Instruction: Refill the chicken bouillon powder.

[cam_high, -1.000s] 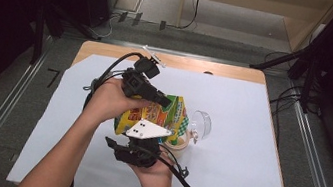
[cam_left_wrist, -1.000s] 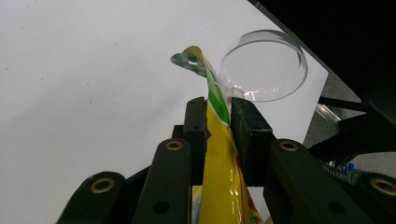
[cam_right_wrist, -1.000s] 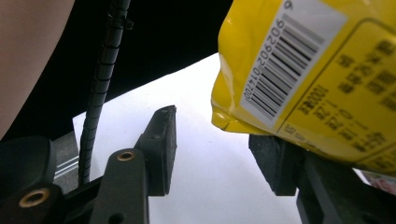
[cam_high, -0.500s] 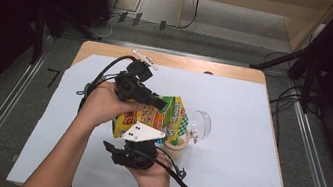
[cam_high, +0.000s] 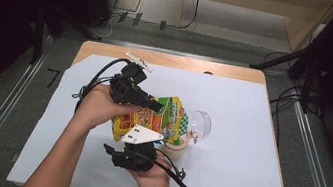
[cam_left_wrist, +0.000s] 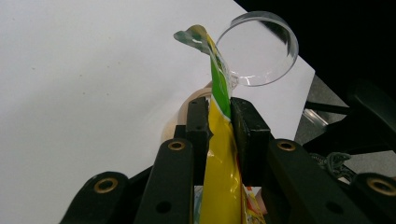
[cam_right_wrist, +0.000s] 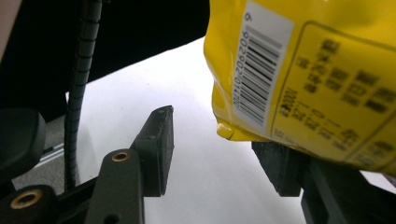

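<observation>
White table (cam_high: 248,137), pinched yellow pouch (cam_high: 161,115)

High view overhead facing forward-down, claw views close, sharing yellow pouch (cam_high: 150,119)

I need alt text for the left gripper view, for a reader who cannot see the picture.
The left tongs pinch a yellow and green snack bag edge-on between two black jaws. Just beyond them are a beige cup and a round clear lid, above a white table cover.
</observation>
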A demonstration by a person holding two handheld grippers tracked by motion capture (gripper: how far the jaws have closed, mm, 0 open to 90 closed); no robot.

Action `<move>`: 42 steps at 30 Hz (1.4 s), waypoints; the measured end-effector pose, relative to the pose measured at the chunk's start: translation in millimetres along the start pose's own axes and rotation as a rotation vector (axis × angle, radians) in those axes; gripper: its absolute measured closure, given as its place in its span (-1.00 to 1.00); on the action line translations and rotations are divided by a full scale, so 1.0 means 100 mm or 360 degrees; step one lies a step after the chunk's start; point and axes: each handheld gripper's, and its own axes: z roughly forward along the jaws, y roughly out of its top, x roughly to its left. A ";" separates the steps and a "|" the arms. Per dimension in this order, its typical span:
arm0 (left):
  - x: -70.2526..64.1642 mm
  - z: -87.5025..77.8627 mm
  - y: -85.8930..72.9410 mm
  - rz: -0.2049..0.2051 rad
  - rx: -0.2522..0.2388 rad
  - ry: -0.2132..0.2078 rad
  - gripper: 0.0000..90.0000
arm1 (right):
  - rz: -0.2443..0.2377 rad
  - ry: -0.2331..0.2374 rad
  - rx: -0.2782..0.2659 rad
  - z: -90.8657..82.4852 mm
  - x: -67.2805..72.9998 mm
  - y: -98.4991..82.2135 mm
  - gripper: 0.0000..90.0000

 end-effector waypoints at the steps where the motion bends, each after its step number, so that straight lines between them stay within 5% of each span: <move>1: 0.01 0.00 -0.01 -0.0004 0.0005 -0.0005 0.75 | -0.0008 -0.0002 -0.0001 0.00 0.00 -0.01 0.11; 32: 0.09 -0.03 -0.19 0.0101 0.0069 -0.0111 0.96 | 0.0081 -0.0017 0.0053 -0.04 -0.13 -0.18 0.01; 42: 0.12 -0.07 -0.25 0.0124 0.0051 -0.0083 0.97 | 0.0100 -0.0053 0.0032 -0.10 -0.17 -0.18 0.01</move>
